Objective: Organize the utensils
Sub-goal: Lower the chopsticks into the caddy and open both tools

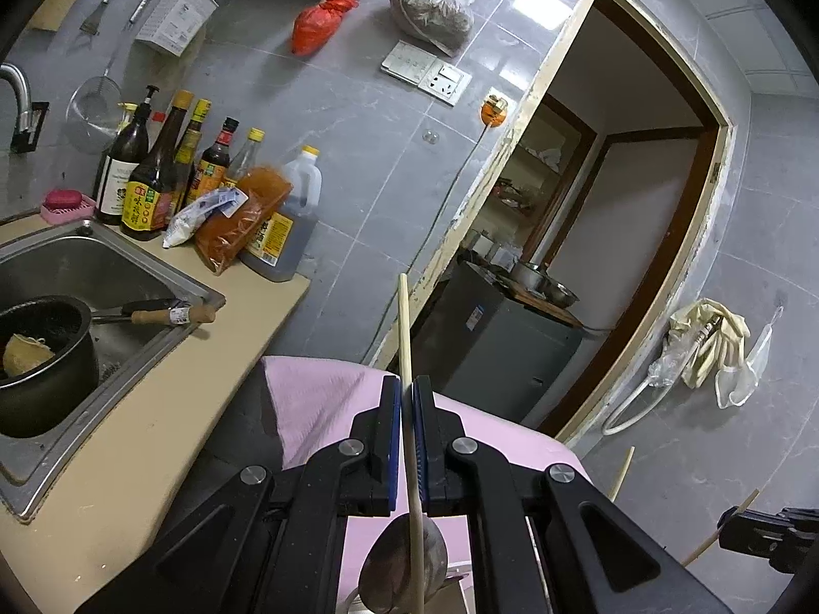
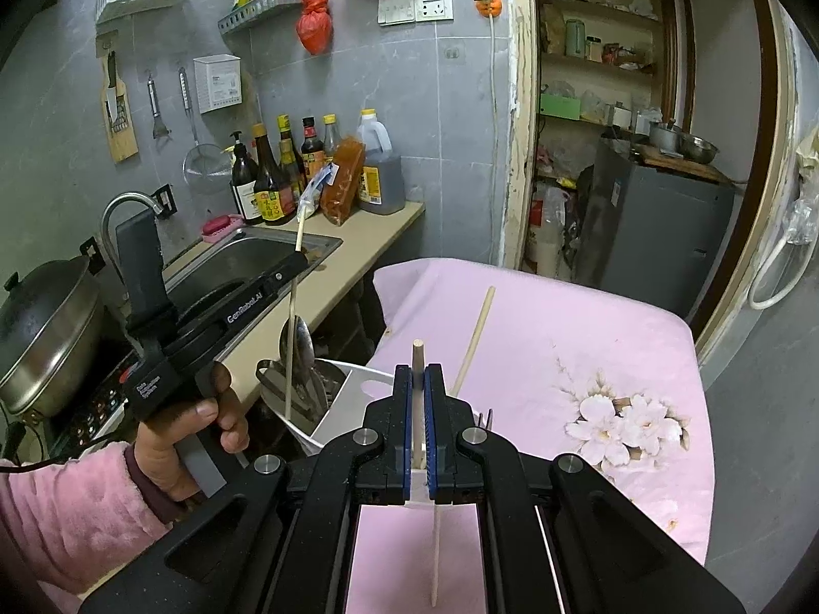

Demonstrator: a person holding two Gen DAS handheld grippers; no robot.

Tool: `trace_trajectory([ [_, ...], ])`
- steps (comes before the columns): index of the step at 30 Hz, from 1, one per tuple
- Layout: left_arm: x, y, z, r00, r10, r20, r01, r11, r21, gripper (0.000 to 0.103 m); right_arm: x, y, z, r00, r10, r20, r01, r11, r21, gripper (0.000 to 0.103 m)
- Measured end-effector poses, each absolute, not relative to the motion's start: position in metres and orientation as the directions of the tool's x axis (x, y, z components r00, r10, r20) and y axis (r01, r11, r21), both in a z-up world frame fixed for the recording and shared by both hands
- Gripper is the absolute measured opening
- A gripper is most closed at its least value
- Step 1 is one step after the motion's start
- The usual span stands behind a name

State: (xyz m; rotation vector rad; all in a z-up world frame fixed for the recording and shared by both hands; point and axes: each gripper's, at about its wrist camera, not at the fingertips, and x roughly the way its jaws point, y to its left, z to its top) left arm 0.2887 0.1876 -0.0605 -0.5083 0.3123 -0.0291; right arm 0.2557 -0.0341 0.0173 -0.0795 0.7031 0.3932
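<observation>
My left gripper (image 1: 407,384) is shut on a wooden chopstick (image 1: 405,337) held upright; its lower end passes a metal spoon (image 1: 396,573). In the right wrist view the left gripper (image 2: 302,256) holds that chopstick (image 2: 293,317) with its tip down in a white utensil holder (image 2: 348,404) that holds metal spoons (image 2: 302,348). My right gripper (image 2: 418,371) is shut on a second chopstick (image 2: 417,358), above the pink tablecloth (image 2: 563,337). A third chopstick (image 2: 473,343) lies loose on the cloth beyond it.
A steel sink (image 1: 102,266) with a black pot (image 1: 41,353) is at left, with sauce bottles (image 1: 153,179) behind it. A covered wok (image 2: 46,327) sits on the stove. A doorway (image 1: 588,204) with a grey cabinet (image 1: 496,337) is ahead.
</observation>
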Motion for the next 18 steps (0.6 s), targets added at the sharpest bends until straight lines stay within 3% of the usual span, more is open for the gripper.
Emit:
trace_trajectory([
  [18, 0.279, 0.164, -0.064, 0.965, -0.042, -0.26, -0.085, 0.885, -0.459, 0.005, 0.25, -0.042, 0.015, 0.704, 0.346, -0.62, -0.383, 0.92, 0.08, 0.004],
])
